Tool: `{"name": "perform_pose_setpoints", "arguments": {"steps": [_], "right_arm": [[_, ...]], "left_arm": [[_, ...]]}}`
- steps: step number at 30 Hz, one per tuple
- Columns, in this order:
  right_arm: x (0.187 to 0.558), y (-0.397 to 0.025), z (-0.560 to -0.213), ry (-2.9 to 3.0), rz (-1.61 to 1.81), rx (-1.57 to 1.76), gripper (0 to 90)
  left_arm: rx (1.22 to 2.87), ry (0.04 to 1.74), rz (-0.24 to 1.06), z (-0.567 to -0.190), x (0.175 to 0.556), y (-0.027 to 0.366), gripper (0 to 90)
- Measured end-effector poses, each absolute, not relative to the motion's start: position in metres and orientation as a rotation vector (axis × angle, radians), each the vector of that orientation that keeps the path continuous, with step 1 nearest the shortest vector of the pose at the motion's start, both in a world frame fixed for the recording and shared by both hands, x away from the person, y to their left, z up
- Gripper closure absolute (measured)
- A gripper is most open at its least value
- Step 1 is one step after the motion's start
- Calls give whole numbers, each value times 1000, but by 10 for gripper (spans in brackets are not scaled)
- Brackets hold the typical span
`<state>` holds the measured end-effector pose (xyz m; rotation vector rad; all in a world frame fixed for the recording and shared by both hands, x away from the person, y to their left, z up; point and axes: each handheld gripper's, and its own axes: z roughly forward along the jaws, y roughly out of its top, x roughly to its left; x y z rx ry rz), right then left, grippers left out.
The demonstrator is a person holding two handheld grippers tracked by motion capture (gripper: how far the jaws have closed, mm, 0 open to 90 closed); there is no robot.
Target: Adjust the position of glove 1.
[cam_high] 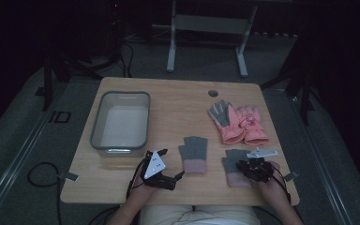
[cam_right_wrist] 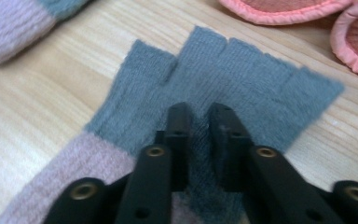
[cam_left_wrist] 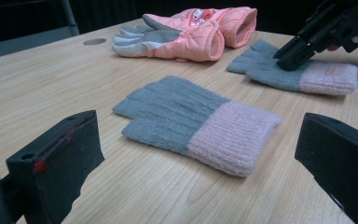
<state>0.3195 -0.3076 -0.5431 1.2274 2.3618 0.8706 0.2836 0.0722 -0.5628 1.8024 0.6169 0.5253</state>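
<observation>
Grey bin (cam_high: 120, 123): it sits at the left of the tabletop (cam_high: 178, 101), beside your left arm's side.
Left hand-held gripper (cam_high: 174, 179): you hold it low, jaws spread wide and gripping nothing, aimed at the left knit glove (cam_left_wrist: 196, 122).
Left knit glove: grey with a pink cuff, flat between your two grippers.
Right knit glove (cam_right_wrist: 223, 88): flat, near your right hand.
Right hand-held gripper (cam_right_wrist: 200, 116): jaws nearly together, pressed on the grey palm and pinching the fabric.
Pink ski gloves (cam_high: 238, 123): they lie just beyond.
</observation>
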Motion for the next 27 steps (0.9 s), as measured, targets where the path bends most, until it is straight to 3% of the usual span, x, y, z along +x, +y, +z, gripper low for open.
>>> {"name": "perform_pose_setpoints", "arguments": {"steps": [5,11,16,27], "right_arm": [[314,-304,-539,2285,910,1267,855],[311,-293,-503,2247,1066,1231,856],[324,-257,-467,2221,1157,1129,856],[343,-193,-477,2290,1244,1156,856]], "left_arm": [[1802,622,529,-563,284,72,0],[1802,623,524,-563,284,72,0],[1799,619,519,-563,284,73,0],[1803,613,514,-563,284,73,0]]}}
